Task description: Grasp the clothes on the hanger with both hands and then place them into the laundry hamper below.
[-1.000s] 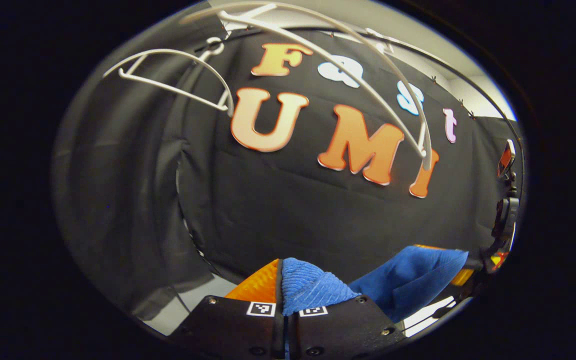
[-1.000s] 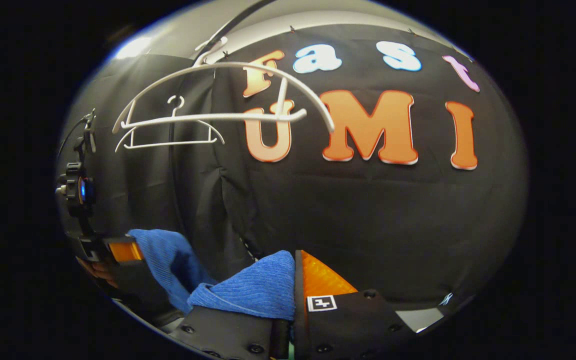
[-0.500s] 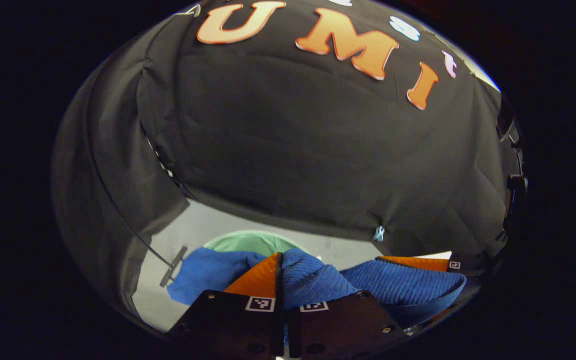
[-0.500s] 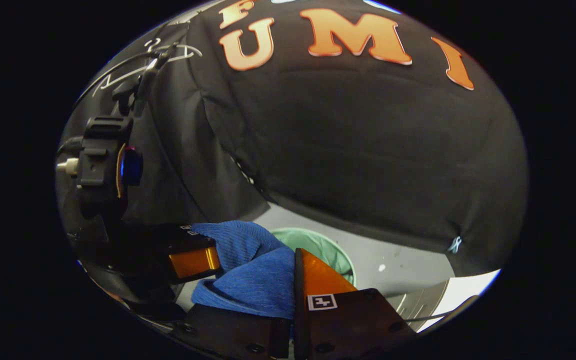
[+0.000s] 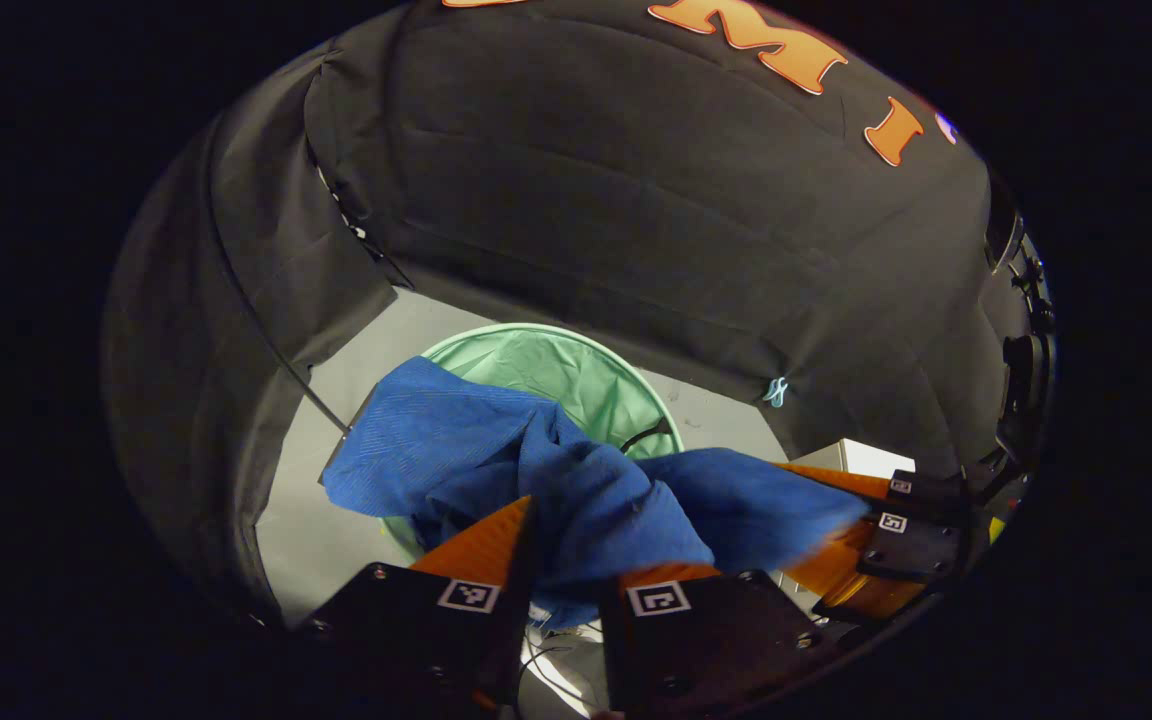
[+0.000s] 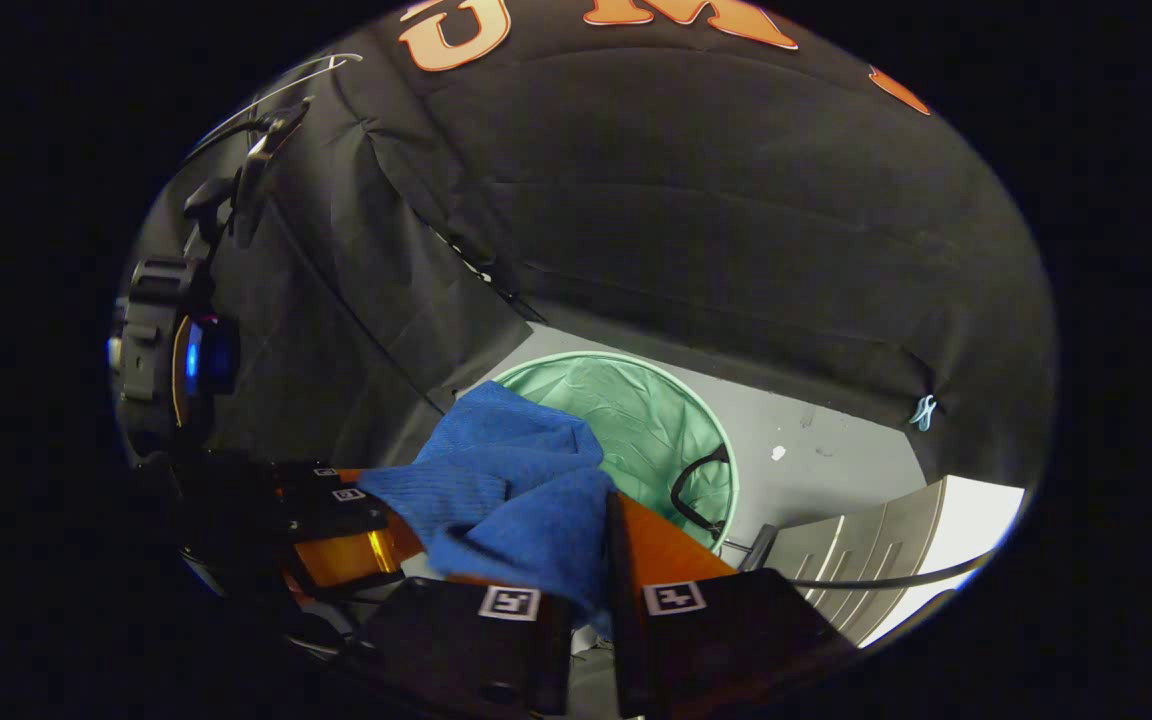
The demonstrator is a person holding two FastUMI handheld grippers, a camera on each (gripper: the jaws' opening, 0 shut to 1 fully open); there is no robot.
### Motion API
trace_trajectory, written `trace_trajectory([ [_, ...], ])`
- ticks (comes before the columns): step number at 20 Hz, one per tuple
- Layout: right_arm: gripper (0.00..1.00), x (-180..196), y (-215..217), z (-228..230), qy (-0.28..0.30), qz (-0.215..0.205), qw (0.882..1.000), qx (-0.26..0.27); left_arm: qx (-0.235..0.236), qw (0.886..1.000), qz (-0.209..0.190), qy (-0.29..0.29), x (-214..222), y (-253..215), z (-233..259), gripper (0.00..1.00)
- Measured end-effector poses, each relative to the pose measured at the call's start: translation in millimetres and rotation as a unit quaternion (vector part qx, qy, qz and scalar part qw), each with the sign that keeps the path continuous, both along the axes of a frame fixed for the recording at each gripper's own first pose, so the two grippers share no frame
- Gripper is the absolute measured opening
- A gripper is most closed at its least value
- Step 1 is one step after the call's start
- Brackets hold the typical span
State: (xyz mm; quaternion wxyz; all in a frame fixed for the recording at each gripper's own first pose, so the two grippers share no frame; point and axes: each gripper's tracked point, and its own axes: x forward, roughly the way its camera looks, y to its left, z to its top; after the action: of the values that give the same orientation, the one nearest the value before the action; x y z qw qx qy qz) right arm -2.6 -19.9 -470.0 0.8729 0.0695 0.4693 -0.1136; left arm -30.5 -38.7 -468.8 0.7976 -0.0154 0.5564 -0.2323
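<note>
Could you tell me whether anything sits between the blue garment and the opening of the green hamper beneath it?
Nothing visible does. The blue garment hangs directly over the green hamper, whose mouth is open. A dark loop at the hamper's rim sits off to one side, away from the cloth.

Black cloth wall (image 5: pixel 636 200) encloses your booth from 9 through 3 o'clock, creased and hanging in folds. Grey floor (image 6: pixel 826 480) lies beneath it at 6 o'clock. A pale ribbed panel (image 6: pixel 866 590), possibly furniture, sits at 4 o'clock, brightly lit.
</note>
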Motion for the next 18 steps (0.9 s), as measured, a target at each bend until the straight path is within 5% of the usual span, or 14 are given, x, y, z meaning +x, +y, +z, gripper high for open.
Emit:
trace_trajectory([
  [1,0.52,-1,1,0,0.000,0.001,1.000,-0.003,0.005,1.000,0.001,0.000,-2,4,-1,0.48],
  [3,0.75,-10,-7,-3,0.006,-0.008,1.000,-0.021,0.034,0.999,-0.001,-0.007,-1,22,-5,0.86],
  [4,0.87,-11,-7,-1,0.004,-0.016,1.000,-0.017,0.038,0.999,0.004,-0.005,-3,28,-5,0.98],
  [5,0.99,-16,-4,-1,0.003,-0.023,1.000,-0.008,0.038,0.999,0.007,-0.004,-4,32,-4,0.97],
  [12,0.98,-33,3,40,-0.038,-0.050,0.998,-0.029,0.007,0.998,-0.003,-0.068,6,46,44,0.97],
  [15,0.99,-28,1,84,-0.082,-0.067,0.993,-0.059,-0.008,0.996,-0.029,-0.085,11,44,65,0.93],
  [18,0.98,-13,12,149,-0.153,-0.068,0.983,-0.077,-0.023,0.992,-0.016,-0.124,26,50,108,0.97],
])
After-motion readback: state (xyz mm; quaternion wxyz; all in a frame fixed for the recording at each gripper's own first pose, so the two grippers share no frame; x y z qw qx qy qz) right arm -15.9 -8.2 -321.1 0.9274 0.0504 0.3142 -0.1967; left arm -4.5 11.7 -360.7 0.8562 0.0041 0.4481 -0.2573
